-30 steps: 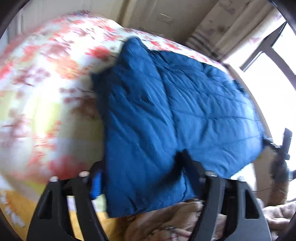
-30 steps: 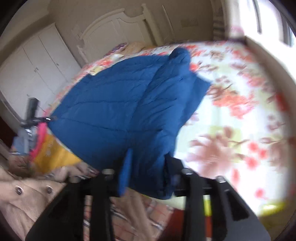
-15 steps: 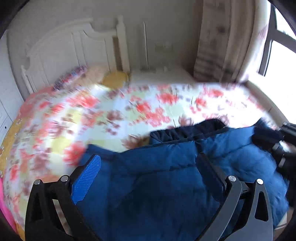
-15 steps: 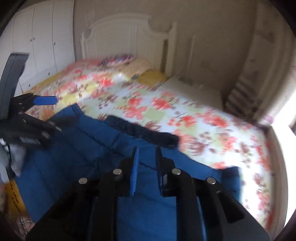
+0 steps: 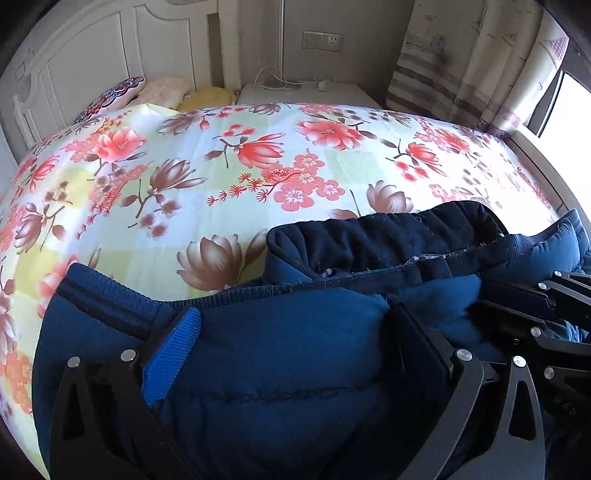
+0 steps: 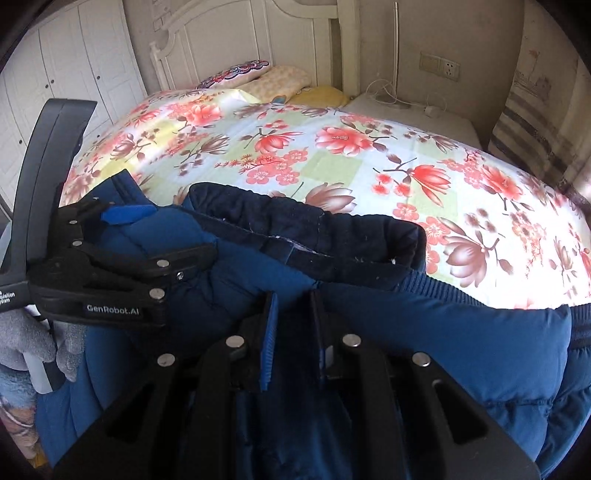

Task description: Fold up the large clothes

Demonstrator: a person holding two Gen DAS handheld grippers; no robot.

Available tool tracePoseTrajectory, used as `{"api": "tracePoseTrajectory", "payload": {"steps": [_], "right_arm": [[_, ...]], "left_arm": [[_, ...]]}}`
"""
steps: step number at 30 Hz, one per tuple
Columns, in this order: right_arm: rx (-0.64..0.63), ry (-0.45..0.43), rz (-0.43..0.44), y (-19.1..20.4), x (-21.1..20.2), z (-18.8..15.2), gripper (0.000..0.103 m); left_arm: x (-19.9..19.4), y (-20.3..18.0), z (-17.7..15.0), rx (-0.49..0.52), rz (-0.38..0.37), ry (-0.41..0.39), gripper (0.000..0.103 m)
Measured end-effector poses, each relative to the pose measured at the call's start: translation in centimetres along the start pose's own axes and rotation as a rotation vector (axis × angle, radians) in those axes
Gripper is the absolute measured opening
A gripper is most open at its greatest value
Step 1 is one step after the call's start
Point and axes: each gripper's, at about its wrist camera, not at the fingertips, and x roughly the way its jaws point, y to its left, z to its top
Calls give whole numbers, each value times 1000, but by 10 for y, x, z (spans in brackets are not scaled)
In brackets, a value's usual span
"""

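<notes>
A blue padded jacket (image 5: 288, 362) with a dark navy collar (image 5: 380, 236) lies on the near part of the flowered bed; it also shows in the right wrist view (image 6: 443, 347). My left gripper (image 5: 291, 332) has its fingers wide apart, with a puffy fold of the jacket bulging between them. In the right wrist view the left gripper (image 6: 110, 251) sits at the left on the jacket. My right gripper (image 6: 293, 325) is nearly closed and pinches jacket fabric just below the collar (image 6: 314, 229). The right gripper also shows at the right edge of the left wrist view (image 5: 546, 317).
The flowered bedspread (image 5: 240, 158) covers the bed beyond the jacket. Pillows (image 6: 258, 77) lie by the white headboard (image 6: 251, 29). A white nightstand (image 5: 306, 96) with cables stands by the wall. A curtain (image 5: 476, 62) and window are at the right. White wardrobes (image 6: 74, 66) stand at the left.
Both grippers swung from looking down across the spread jacket to facing the headboard. The jacket is now bunched at the near bed edge, collar up. The left jaws widened.
</notes>
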Motion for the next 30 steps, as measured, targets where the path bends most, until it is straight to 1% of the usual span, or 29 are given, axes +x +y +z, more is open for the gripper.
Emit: {"api": "tracePoseTrajectory", "payload": {"steps": [3, 4, 5, 6, 8, 9, 10, 11, 13, 14, 15, 18, 19, 20, 21, 22, 23, 25, 26, 27, 28, 29, 30], "right_arm": [[-17, 24, 1, -2, -3, 4, 18], [-36, 26, -15, -3, -8, 6, 16], [-53, 4, -62, -7, -19, 7, 16], [-37, -31, -111, -17, -33, 8, 18], [36, -72, -174, -44, -51, 4, 34], [73, -77, -229, -61, -55, -1, 47], [101, -66, -285, -77, -55, -7, 51], [154, -32, -300, -101, -48, -18, 51], [286, -45, -169, -132, -40, -34, 53], [331, -51, -131, -140, -38, -37, 53], [329, -46, -132, -141, -38, -36, 53], [280, -20, -209, -129, -42, -27, 53], [256, -34, -290, -118, -53, -23, 54], [240, -57, -309, -108, -60, -20, 55], [220, -90, -290, -96, -69, -19, 55], [180, -126, -236, -75, -78, -16, 57], [141, -137, -208, -61, -81, -14, 59], [40, -137, -185, -33, -78, -11, 70], [-17, -125, -198, -21, -69, -12, 71], [-50, -90, -219, -16, -52, -14, 71], [-39, -31, -225, -19, -34, -16, 72], [-9, 0, -198, -25, -24, -19, 72], [6, -1, -183, -28, -22, -19, 72]], "left_arm": [[-2, -1, -1, 4, 2, -7, 99], [-2, -1, -1, 3, 2, -8, 99], [-2, -1, -1, 4, 3, -11, 99], [-2, 0, -2, 4, 4, -12, 99], [-2, -1, -2, 4, 7, -15, 99], [-2, -1, -2, 4, 8, -15, 99], [-2, -1, -2, 4, 7, -15, 99], [-2, -1, -2, 3, 4, -15, 99], [-3, -1, -2, -1, -2, -18, 99], [-3, -1, -2, -1, -1, -18, 99], [-3, -1, -2, 0, 1, -18, 99], [-3, -2, -2, 5, 11, -20, 99], [-3, -2, -2, 5, 12, -20, 99], [-3, -2, -2, 5, 12, -20, 99], [-2, -2, -2, 6, 12, -19, 99], [-3, -1, -2, 5, 12, -18, 99], [-3, -1, -2, 5, 11, -19, 99], [-3, -2, -2, 5, 13, -20, 99], [-3, -2, -2, 5, 13, -19, 99], [-3, -2, -2, 4, 13, -20, 99], [-3, -1, -2, 1, 9, -19, 99], [-3, 0, -2, -2, 6, -20, 99], [-3, 0, -2, -3, 5, -21, 99]]}}
